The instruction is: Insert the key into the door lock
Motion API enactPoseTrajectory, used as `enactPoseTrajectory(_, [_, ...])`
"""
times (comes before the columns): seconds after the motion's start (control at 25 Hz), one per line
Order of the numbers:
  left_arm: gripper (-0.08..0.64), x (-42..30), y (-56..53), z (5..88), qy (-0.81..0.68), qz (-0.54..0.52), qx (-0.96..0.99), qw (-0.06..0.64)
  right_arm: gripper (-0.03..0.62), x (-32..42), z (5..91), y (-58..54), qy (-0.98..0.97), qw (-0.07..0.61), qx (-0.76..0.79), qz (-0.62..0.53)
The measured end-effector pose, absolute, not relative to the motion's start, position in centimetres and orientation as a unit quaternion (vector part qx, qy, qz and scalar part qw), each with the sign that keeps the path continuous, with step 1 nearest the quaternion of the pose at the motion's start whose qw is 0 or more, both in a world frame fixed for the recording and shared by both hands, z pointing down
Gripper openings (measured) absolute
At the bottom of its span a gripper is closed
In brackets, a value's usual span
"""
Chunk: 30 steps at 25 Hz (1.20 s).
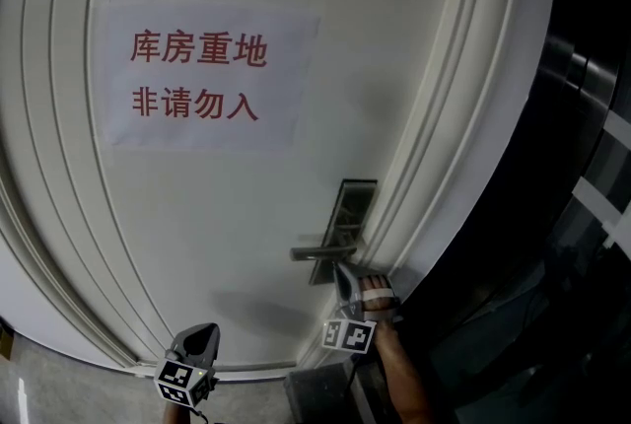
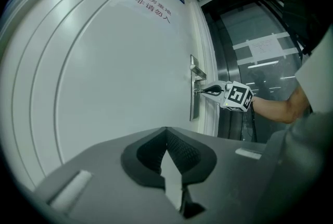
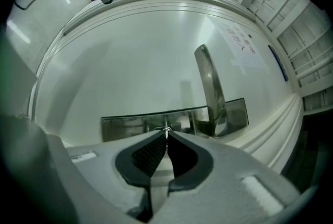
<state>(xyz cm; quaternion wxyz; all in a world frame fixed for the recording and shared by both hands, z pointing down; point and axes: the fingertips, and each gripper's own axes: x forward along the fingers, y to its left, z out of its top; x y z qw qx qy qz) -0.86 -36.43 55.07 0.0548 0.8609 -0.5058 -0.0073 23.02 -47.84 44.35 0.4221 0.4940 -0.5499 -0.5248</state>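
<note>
The right gripper (image 3: pixel 166 137) pinched a thin metal key (image 3: pixel 166 129) at the shiny rectangular lock plate (image 3: pixel 125 127) ahead; the left gripper (image 2: pixel 166 131) was closed, empty.

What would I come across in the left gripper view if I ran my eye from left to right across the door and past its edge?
Paper sign → lock plate → right gripper, shut on the key → the person's forearm.
</note>
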Motion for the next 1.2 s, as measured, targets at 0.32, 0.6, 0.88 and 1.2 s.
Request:
enactPoseTrajectory(0.32, [0.003, -1.2, -35.8, 54.8, -0.507, -0.006, 0.861, 0.051, 0.015, 23.0, 44.4, -47.9, -0.55, 0.417, 0.502, -0.521])
enactPoseTrajectory(0.6, [0.003, -1.2, -35.1, 54.5, -0.507, -0.005, 0.861, 0.048, 0.015, 23.0, 44.4, -47.8, -0.557, 0.411, 0.504, -0.517])
enactPoseTrajectory(0.88, [0.003, -1.0, -34.5, 54.5, -0.505, -0.005, 0.862, 0.048, 0.052, 23.5, 44.1, -47.6, -0.565, 0.409, 0.51, -0.503])
enactPoseTrajectory(1.2, [0.003, -0.6, -33.9, 54.3, -0.5, -0.006, 0.865, 0.046, 0.189, 23.2, 43.2, -46.4, -0.578, 0.377, 0.518, -0.506])
